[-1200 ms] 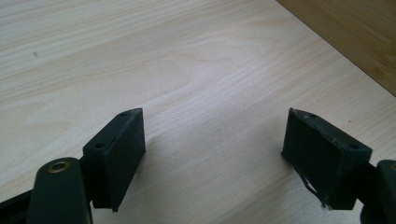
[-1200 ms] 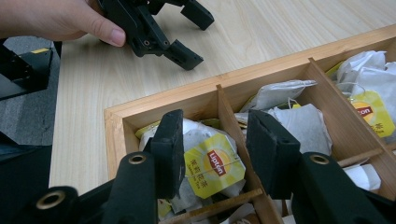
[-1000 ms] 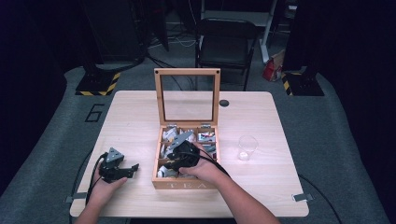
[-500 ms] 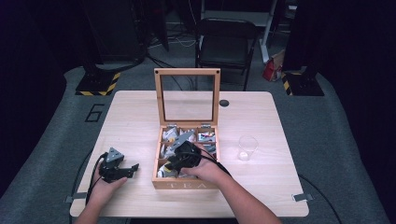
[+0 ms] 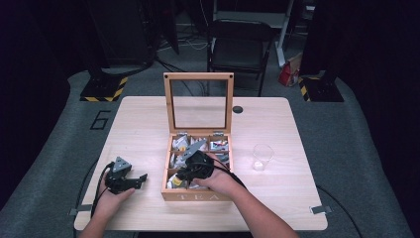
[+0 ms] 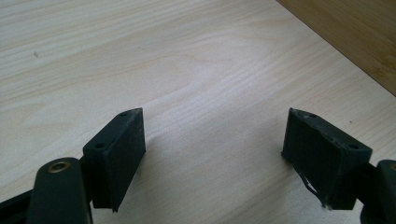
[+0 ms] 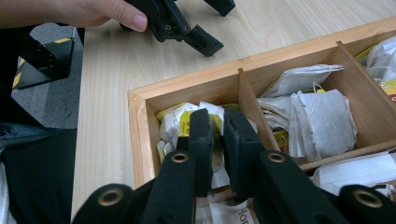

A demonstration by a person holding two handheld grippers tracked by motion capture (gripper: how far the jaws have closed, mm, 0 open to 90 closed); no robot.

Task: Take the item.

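Observation:
A wooden tea box (image 5: pixel 198 197) stands open at mid-table, its glass lid (image 5: pixel 198 77) upright. My right gripper (image 5: pixel 182 178) dips into the near left compartment. In the right gripper view its jaws (image 7: pixel 218 122) are drawn close together on the top of a yellow and white tea bag (image 7: pixel 175 122) in that corner compartment. The neighbouring compartment holds more tea bags (image 7: pixel 310 119). My left gripper (image 5: pixel 141 180) rests on the table left of the box, held by a hand. It is open (image 6: pixel 212 140) with only bare wood between its jaws.
A clear drinking glass (image 5: pixel 262 157) stands right of the box. A black chair (image 5: pixel 237 47) is behind the table. The left gripper (image 7: pixel 215 25) and a hand (image 7: pixel 93 11) lie just beyond the box's left wall (image 7: pixel 137 135). The table edge is near there.
My right gripper has shifted slightly toward the near left corner of the box. The left gripper has stayed where it was.

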